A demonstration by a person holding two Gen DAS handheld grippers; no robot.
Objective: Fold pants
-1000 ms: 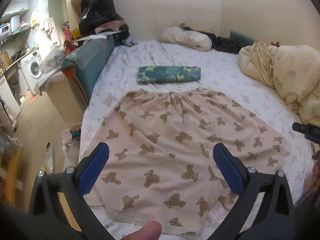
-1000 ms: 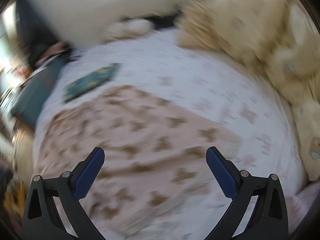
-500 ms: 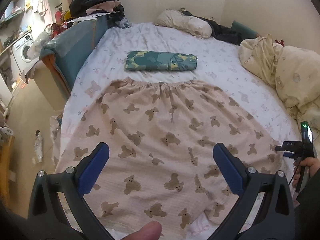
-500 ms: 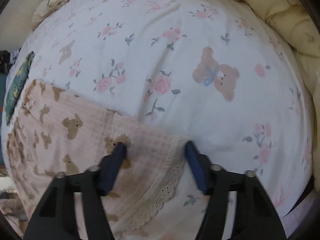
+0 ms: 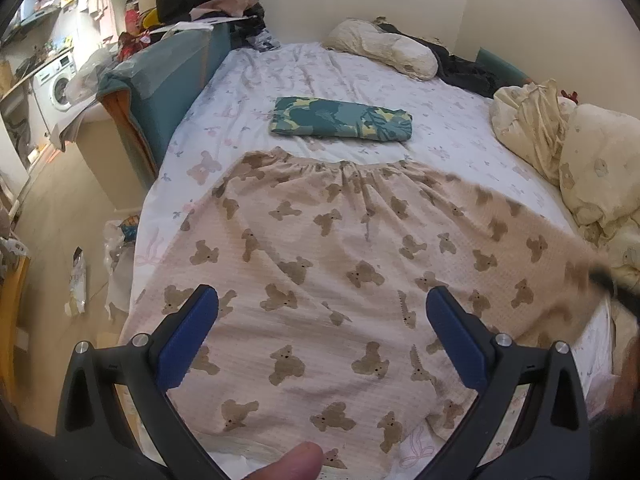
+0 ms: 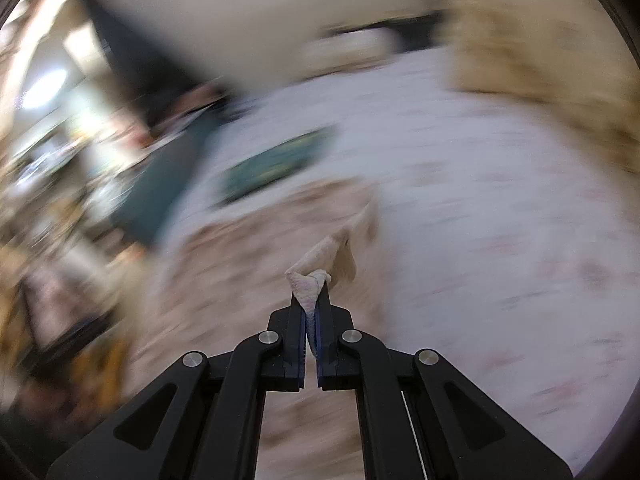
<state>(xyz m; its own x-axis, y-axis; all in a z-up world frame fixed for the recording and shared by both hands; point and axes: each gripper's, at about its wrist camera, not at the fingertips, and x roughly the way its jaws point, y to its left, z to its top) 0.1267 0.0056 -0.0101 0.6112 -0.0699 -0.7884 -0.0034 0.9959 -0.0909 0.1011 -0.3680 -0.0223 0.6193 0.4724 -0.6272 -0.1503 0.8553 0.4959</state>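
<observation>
Pink pants with brown teddy bears point(image 5: 340, 280) lie spread on the bed, waistband at the far side. My left gripper point(image 5: 322, 308) hovers open over the near part of the pants, nothing between its blue pads. In the blurred right wrist view, my right gripper point(image 6: 311, 304) is shut on a pinched corner of the pants point(image 6: 310, 280), which rises off the bed. In the left wrist view the right gripper point(image 5: 612, 280) shows as a dark blur at the pants' lifted right edge.
A folded green patterned garment point(image 5: 340, 122) lies beyond the waistband. A cream duvet point(image 5: 580, 168) is heaped at the right, a pillow point(image 5: 380, 46) at the head. The bed's left edge point(image 5: 156, 200) drops to a cluttered floor beside a teal chair point(image 5: 168, 80).
The right gripper closed on the pants' right hem corner and lifted it up and leftward. The left gripper drifted forward and lower over the pants, still open.
</observation>
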